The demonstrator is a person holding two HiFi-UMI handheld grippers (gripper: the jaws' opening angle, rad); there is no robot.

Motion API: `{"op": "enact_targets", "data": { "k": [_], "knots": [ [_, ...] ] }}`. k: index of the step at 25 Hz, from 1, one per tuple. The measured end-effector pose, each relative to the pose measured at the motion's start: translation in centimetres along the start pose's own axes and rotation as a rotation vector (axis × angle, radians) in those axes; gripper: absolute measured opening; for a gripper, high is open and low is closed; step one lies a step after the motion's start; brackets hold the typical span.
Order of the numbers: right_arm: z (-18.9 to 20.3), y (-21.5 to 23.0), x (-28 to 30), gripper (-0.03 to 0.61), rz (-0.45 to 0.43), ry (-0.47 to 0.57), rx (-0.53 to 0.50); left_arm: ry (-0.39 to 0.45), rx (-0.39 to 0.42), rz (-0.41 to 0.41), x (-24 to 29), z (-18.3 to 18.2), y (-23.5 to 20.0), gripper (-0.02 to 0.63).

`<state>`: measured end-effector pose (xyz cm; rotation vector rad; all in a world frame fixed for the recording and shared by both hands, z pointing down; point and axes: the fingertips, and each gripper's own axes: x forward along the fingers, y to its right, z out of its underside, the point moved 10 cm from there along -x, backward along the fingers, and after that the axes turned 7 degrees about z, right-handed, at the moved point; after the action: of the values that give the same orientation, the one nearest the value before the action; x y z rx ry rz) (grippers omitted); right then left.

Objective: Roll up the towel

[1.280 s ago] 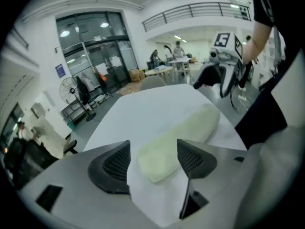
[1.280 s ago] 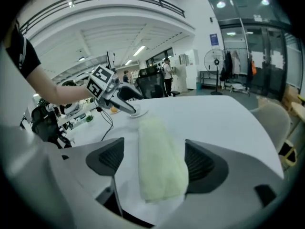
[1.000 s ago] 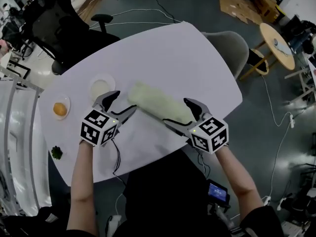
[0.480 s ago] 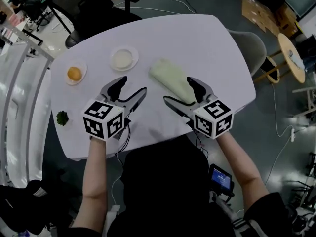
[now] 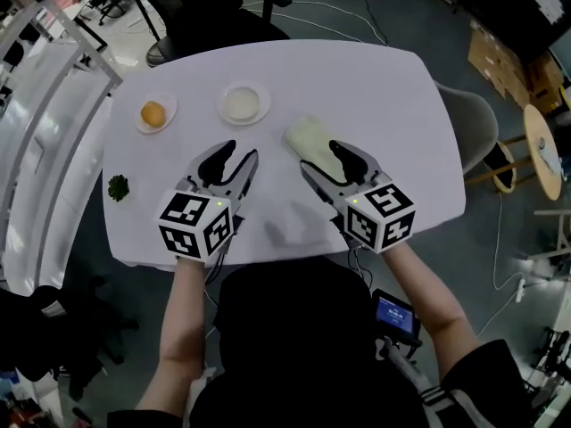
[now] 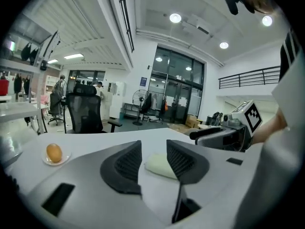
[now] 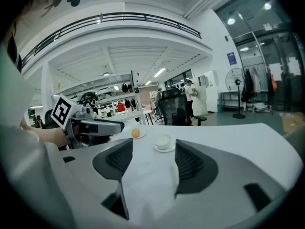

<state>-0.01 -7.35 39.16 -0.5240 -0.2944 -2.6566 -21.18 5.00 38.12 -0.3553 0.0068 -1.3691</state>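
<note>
The pale green towel [image 5: 310, 137] lies rolled up on the white table [image 5: 384, 87], just past my right gripper [image 5: 323, 157]. In the left gripper view the roll [image 6: 158, 166] shows on the table between and beyond the fingers. My left gripper [image 5: 239, 152] hovers to the left of the roll, apart from it. Both grippers' jaws have just been closing; they still stand parted, with nothing gripped. In the right gripper view only bare table shows between the right gripper's [image 7: 153, 151] fingers, and the left gripper [image 7: 90, 125] is at the left.
A small plate with an orange round thing [image 5: 153, 114] and a white dish [image 5: 244, 103] sit at the table's far left. A green sprig [image 5: 118, 187] lies near the left edge. A black office chair [image 5: 205, 7] and a grey chair [image 5: 473, 123] stand around the table.
Both grippers have drawn back from the towel roll toward the person and lifted a little. Their jaws have narrowed. The towel stays rolled on the table.
</note>
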Motion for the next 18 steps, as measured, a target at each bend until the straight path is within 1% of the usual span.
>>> {"op": "enact_targets", "data": {
  "k": [2,4,5,10,14,18],
  "knots": [
    [-0.7,0.3,0.2,0.266,-0.022,0.026,-0.009,0.021,0.01,-0.041,-0.3,-0.2,0.1,0.146],
    [-1.5,0.5,0.2,0.25,-0.036,0.055,-0.032,0.036,0.02,-0.068,-0.5,-0.5,0.2,0.118],
    [-1.9,0.7,0.1,0.243,-0.038,0.07,-0.042,0.041,0.026,-0.078,-0.6,-0.7,0.2,0.106],
    [-2.7,1.4,-0.8,0.171,-0.05,0.135,-0.089,0.081,0.05,-0.118,-1.2,-1.4,0.7,0.058],
    [-2.8,2.4,-1.5,0.127,-0.042,0.163,-0.134,0.101,0.066,-0.124,-1.1,-1.6,0.8,0.049],
    [-3.0,4.0,-2.5,0.072,-0.025,0.194,-0.105,0.116,0.095,-0.098,-0.6,-1.9,1.4,0.036]
  ]
}}
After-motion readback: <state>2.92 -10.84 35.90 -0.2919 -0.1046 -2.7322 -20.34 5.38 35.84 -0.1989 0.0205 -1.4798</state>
